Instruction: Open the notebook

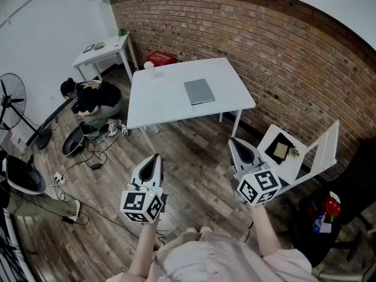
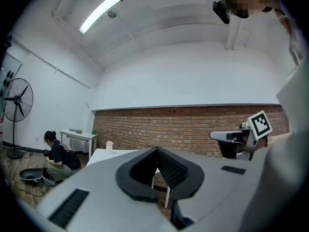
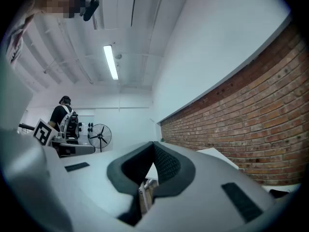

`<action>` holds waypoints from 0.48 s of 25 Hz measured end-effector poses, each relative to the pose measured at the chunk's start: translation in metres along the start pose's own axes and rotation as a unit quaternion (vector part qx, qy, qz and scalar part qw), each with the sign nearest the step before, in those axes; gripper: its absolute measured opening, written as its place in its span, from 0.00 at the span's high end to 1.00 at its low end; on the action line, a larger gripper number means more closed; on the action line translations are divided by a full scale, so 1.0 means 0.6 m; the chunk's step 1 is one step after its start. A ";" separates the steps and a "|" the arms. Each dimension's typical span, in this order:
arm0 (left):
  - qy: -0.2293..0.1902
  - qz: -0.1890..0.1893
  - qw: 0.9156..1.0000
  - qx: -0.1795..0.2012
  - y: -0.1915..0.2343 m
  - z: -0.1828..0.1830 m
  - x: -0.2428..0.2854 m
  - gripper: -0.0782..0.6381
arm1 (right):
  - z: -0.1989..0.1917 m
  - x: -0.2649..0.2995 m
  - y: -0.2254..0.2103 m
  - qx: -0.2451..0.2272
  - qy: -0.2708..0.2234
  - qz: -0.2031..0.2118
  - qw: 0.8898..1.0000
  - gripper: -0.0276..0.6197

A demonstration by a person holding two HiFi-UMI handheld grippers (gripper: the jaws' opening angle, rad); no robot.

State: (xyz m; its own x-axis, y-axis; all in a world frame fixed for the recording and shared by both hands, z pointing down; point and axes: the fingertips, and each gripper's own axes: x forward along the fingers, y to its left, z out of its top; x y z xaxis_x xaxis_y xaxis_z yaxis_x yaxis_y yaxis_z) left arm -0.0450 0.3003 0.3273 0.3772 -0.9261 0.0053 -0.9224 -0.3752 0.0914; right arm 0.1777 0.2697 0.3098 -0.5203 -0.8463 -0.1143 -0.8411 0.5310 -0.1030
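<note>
A closed grey notebook (image 1: pixel 199 91) lies flat on the white table (image 1: pixel 170 104), right of its middle. Both grippers hang in the air over the wooden floor, well short of the table's near edge. My left gripper (image 1: pixel 154 157) points toward the table with its jaws together and nothing between them. My right gripper (image 1: pixel 234 141) is also shut and empty, level with the table's front right corner. In the left gripper view the jaws (image 2: pixel 155 152) meet at the tip, and the table (image 2: pixel 102 154) shows beyond. The right gripper view shows shut jaws (image 3: pixel 153 145).
A pale cup (image 1: pixel 149 67) stands at the table's far left corner. A person (image 1: pixel 89 97) crouches at left among cables and a dark bowl. A standing fan (image 1: pixel 9 99), a small side table (image 1: pixel 103 50), a red box (image 1: pixel 160 57) and a white folding stand (image 1: pixel 296 151) surround the area. A brick wall runs behind.
</note>
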 end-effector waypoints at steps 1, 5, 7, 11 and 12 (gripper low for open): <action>0.001 0.000 1.000 0.000 -0.001 -0.001 0.002 0.90 | -0.002 0.000 -0.002 0.001 0.002 -0.001 1.000 0.95; 0.003 0.002 1.000 -0.003 -0.005 -0.006 0.008 0.90 | -0.010 -0.001 -0.013 0.004 0.008 -0.007 1.000 0.95; 0.004 0.003 1.000 -0.005 -0.007 -0.009 0.011 0.90 | -0.013 -0.003 -0.018 0.005 0.010 -0.008 1.000 0.95; 0.005 0.006 1.000 -0.007 -0.012 -0.016 0.016 0.90 | -0.017 -0.005 -0.026 0.004 0.011 -0.006 1.000 0.95; 0.005 0.007 1.000 -0.008 -0.012 -0.018 0.016 0.90 | -0.018 -0.004 -0.027 0.005 0.012 -0.007 1.000 0.95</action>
State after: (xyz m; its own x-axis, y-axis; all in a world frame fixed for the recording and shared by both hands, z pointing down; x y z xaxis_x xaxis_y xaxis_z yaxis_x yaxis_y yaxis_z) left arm -0.0337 0.2945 0.3373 0.3654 -0.9307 0.0168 -0.9261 -0.3616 0.1075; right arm 0.1910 0.2630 0.3224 -0.5121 -0.8542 -0.0895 -0.8468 0.5196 -0.1134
